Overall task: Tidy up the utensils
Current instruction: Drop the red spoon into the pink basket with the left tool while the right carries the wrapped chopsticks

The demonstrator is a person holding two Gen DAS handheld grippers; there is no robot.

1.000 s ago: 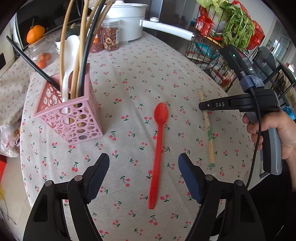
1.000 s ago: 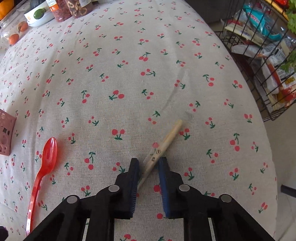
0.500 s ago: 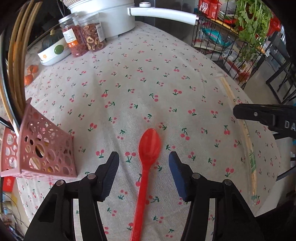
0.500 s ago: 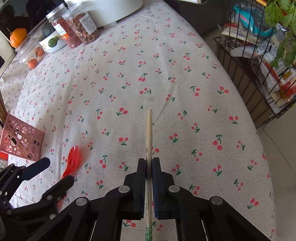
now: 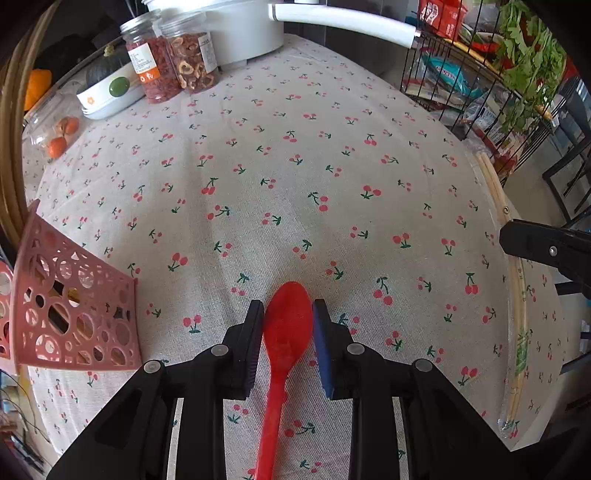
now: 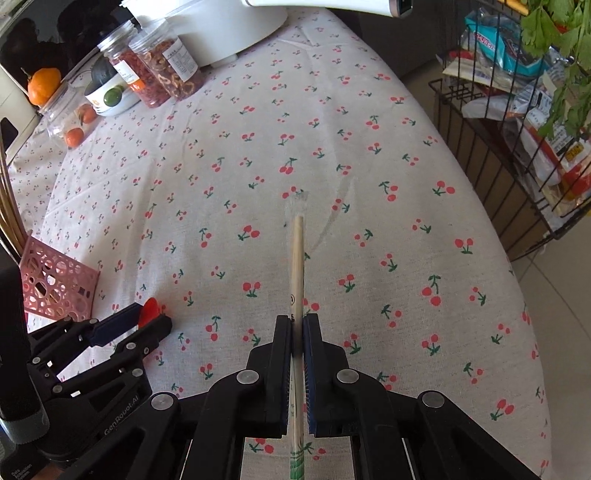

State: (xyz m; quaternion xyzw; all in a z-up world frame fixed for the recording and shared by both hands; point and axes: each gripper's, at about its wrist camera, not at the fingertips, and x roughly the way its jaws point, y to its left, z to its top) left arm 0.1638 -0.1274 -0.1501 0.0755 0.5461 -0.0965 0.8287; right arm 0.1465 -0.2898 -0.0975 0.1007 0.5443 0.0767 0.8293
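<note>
A red plastic spoon [image 5: 286, 332] lies on the cherry-print tablecloth [image 5: 295, 192]. My left gripper [image 5: 288, 310] is closed around the spoon's bowl, its pads touching both sides. The spoon's bowl also peeks out in the right wrist view [image 6: 149, 308] between the left gripper's fingers. My right gripper [image 6: 297, 321] is shut on a wrapped pair of wooden chopsticks [image 6: 297, 266], which point forward above the cloth; they also show in the left wrist view [image 5: 513, 295]. A pink perforated utensil holder [image 5: 70, 317] with several utensils stands at the left.
Jars of dried fruit [image 5: 173, 66], a white bowl [image 5: 110, 92], a white pot [image 5: 240, 33] and oranges [image 5: 61, 136] stand at the far side. A black wire rack [image 6: 517, 129] with packets and greens stands beyond the table's right edge.
My left gripper has moved down onto the spoon and closed on its bowl. My right gripper has lifted the chopsticks and holds them pointing forward.
</note>
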